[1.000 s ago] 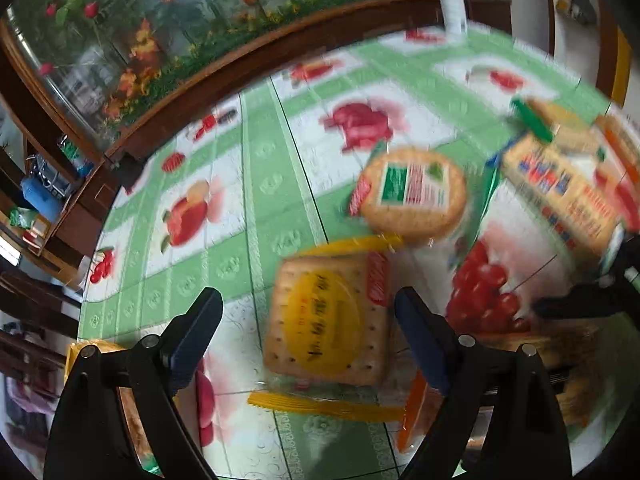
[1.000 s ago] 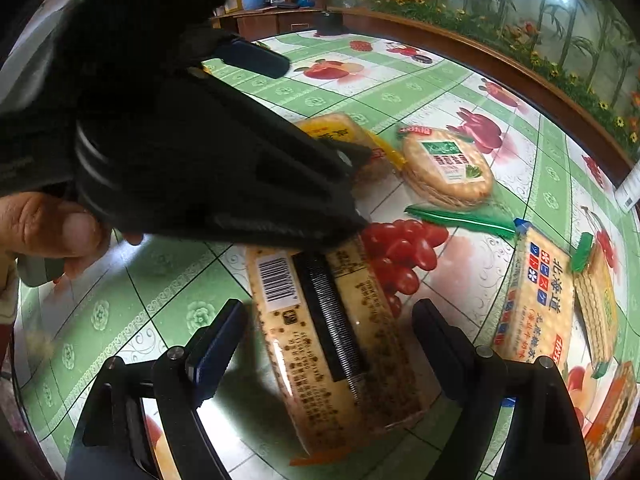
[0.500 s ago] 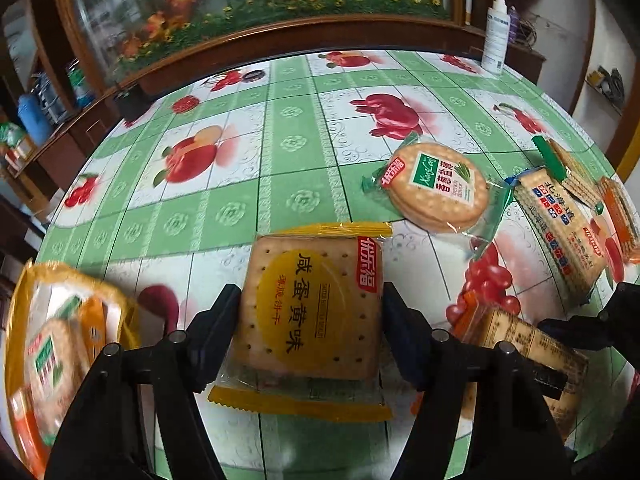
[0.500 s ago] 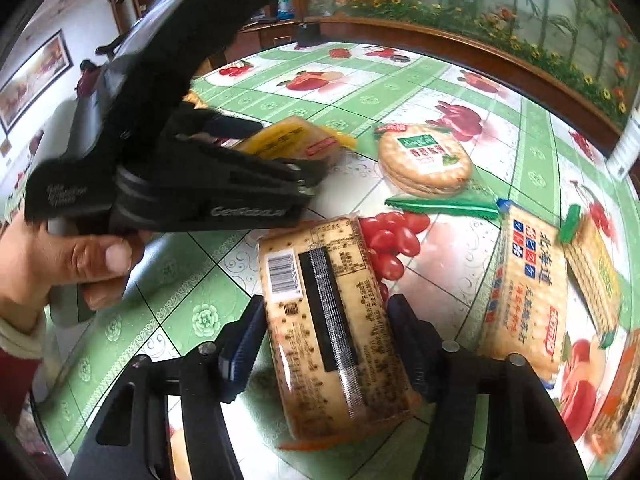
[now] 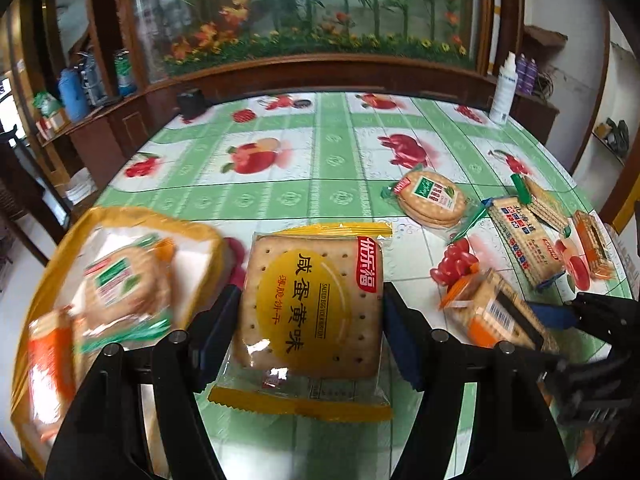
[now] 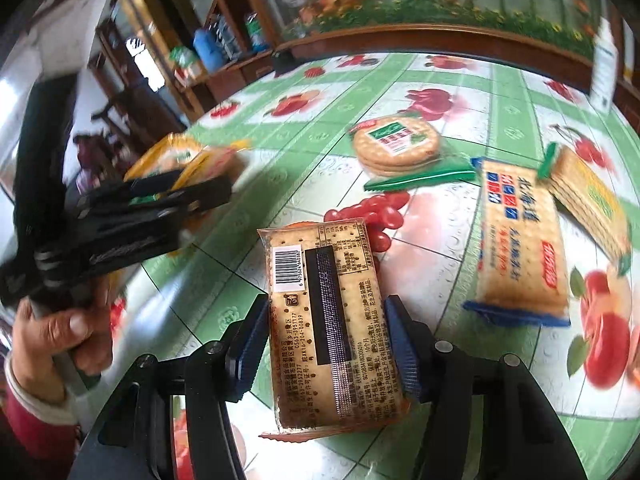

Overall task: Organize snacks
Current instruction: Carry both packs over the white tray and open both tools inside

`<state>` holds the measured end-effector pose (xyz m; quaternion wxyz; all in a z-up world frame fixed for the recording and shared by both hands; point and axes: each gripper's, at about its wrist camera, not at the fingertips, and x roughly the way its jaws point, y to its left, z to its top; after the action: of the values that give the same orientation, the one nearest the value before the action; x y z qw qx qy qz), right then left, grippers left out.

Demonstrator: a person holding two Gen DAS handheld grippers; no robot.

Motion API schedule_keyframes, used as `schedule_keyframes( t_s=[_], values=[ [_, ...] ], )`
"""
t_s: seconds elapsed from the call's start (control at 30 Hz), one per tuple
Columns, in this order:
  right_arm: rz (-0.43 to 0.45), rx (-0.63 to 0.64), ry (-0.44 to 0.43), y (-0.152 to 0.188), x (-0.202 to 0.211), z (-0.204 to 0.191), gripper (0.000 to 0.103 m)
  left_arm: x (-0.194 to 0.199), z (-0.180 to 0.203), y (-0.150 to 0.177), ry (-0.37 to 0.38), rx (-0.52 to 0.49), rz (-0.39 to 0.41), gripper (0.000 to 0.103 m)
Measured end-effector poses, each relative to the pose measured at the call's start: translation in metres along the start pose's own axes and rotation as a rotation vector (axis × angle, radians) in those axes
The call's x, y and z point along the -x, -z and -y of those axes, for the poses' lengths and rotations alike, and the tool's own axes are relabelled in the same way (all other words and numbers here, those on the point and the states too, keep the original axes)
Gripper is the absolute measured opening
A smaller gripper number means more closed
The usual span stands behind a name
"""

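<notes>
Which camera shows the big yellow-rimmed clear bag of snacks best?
The left wrist view: the big yellow-rimmed clear bag fills its lower left, blurred, with round crackers visible inside. The right wrist view shows only a blurred yellow corner behind the left gripper.

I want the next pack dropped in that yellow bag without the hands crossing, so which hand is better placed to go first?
Left. The left gripper, shut on the yellow biscuit pack, sits right beside the yellow bag. The right gripper holds the orange-wrapped cracker pack farther right, with the left hand between it and the bag.

Fruit-print tablecloth (image 5: 320,168); behind it a flower mural (image 5: 304,12), a white bottle (image 5: 503,88) at its far-right corner.
</notes>
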<state>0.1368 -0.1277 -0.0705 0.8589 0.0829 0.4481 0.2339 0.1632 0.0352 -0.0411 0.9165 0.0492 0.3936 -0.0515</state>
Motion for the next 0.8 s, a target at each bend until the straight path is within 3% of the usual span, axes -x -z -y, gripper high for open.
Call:
schedule_keyframes(
  t_s=[0.4, 0.8],
  values=[
    [0.068, -0.003, -0.101, -0.001, 0.014, -0.036, 0.058, 0.056, -0.049, 0.032, -0.109, 0.103, 0.090, 0.069],
    [0.047, 0.104, -0.167, -0.019, -0.006, -0.109, 0.058, 0.066, -0.096, 0.053, -0.169, 0.193, 0.086, 0.069]
  ],
)
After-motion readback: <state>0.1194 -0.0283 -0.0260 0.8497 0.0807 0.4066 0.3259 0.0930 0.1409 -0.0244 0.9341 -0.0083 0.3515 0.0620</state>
